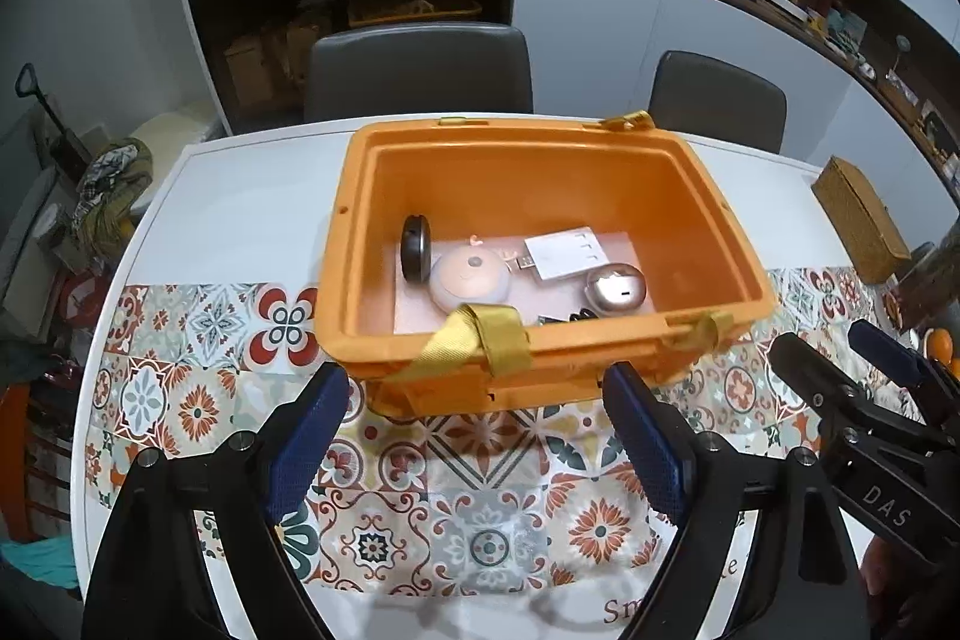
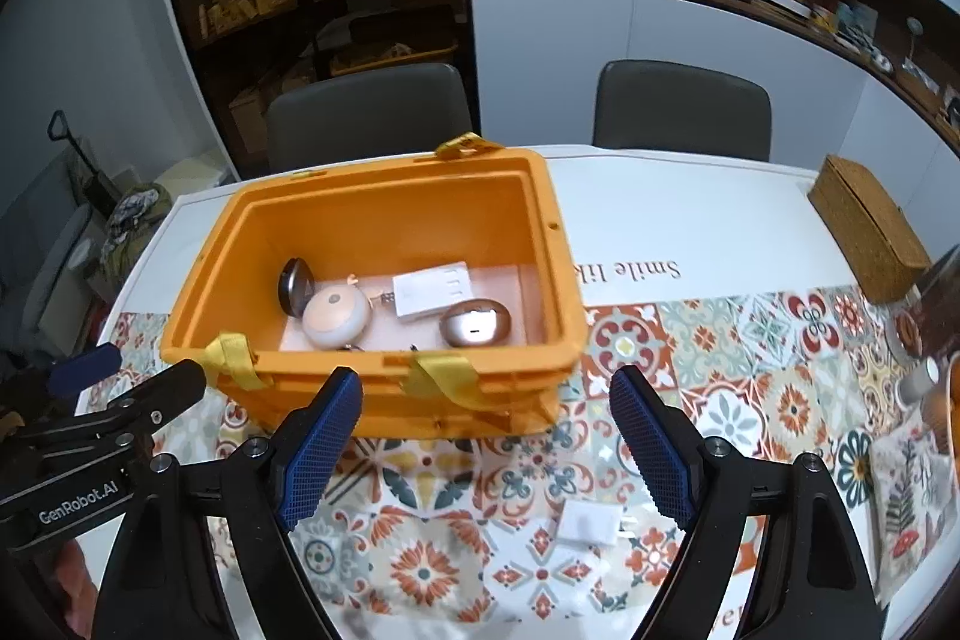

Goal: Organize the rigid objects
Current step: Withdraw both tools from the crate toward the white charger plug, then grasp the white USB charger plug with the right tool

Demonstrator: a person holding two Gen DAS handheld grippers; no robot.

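Orange bin [image 1: 708, 214] just ahead of left tongs [image 1: 474, 436] and right tongs [image 2: 486, 442]; both spread wide, empty.

"DAS" stood on the right gripper [image 1: 840, 358] at four o'clock; "GenRobot.AI" on the left gripper [image 2: 144, 370] at eight; "Smile" on the white table [image 2: 690, 226] at three.

Small dark items at the near end of the orange bin [image 1: 354, 196] lay half hidden behind its front wall and a gold strap [image 1: 480, 334], too little showing to identify them. A small white object [image 2: 591, 520] on the patterned tablecloth [image 2: 750, 340] was blurred beyond naming, and printed lettering on the cloth was cut short by the bin wall. Orange round items [image 1: 939, 343] at the far right edge were cropped by the frame.
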